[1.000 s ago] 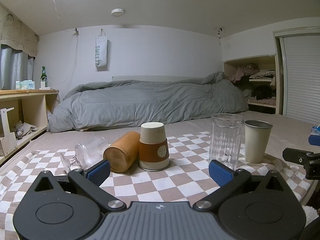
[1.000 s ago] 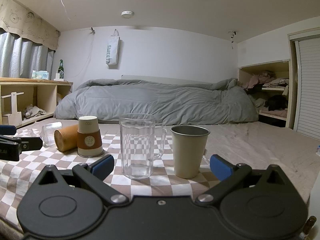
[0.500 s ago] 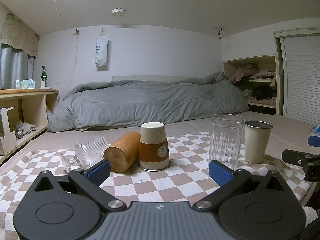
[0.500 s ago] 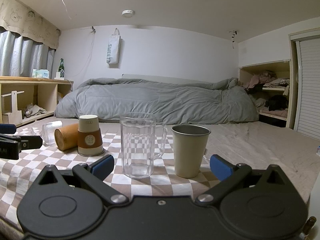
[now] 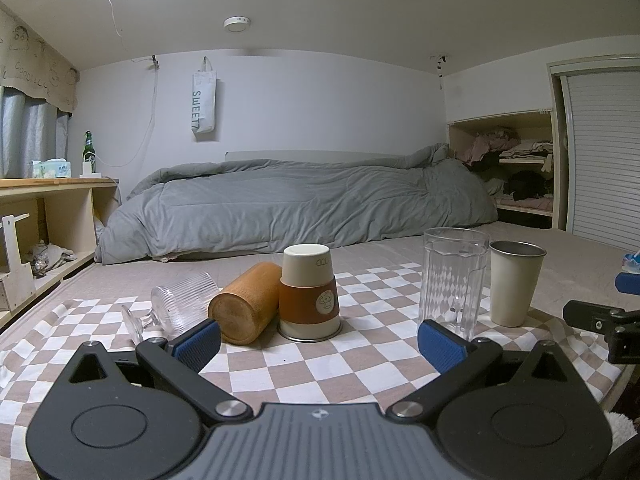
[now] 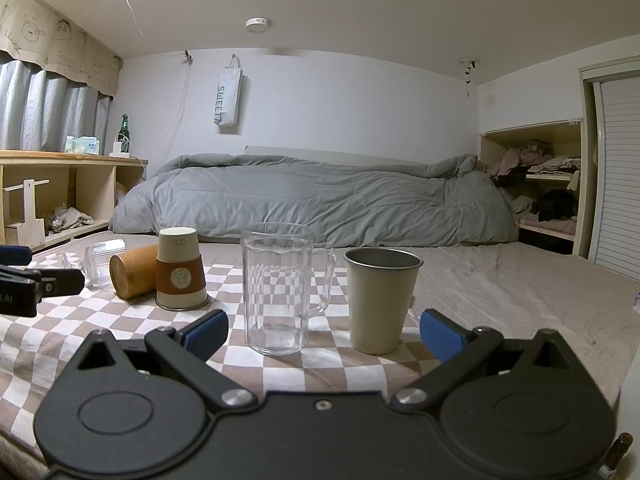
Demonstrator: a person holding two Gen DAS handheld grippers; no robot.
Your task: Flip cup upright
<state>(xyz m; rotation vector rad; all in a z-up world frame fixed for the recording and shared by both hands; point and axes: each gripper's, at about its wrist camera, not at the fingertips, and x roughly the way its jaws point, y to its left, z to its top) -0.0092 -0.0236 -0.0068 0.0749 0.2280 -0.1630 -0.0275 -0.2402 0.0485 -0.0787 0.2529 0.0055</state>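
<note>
A paper cup (image 5: 308,294) with a brown sleeve stands upside down on the checkered cloth (image 5: 320,364); it also shows in the right wrist view (image 6: 180,270). A wooden cup (image 5: 246,308) lies on its side, touching the paper cup's left. A ribbed stemmed glass (image 5: 176,310) lies on its side further left. My left gripper (image 5: 320,346) is open and empty, just short of the paper cup. My right gripper (image 6: 324,330) is open and empty, in front of a clear glass mug (image 6: 280,288) and a metal cup (image 6: 380,298), both upright.
The cloth covers a low surface whose right edge (image 5: 616,380) is close to the metal cup. A bed with a grey duvet (image 5: 300,204) lies behind. Wooden shelves (image 5: 44,216) stand at the left, a closet shelf (image 5: 516,168) at the right.
Both grippers stay open and almost still. The right wrist view has drifted very slightly; no object has moved.
</note>
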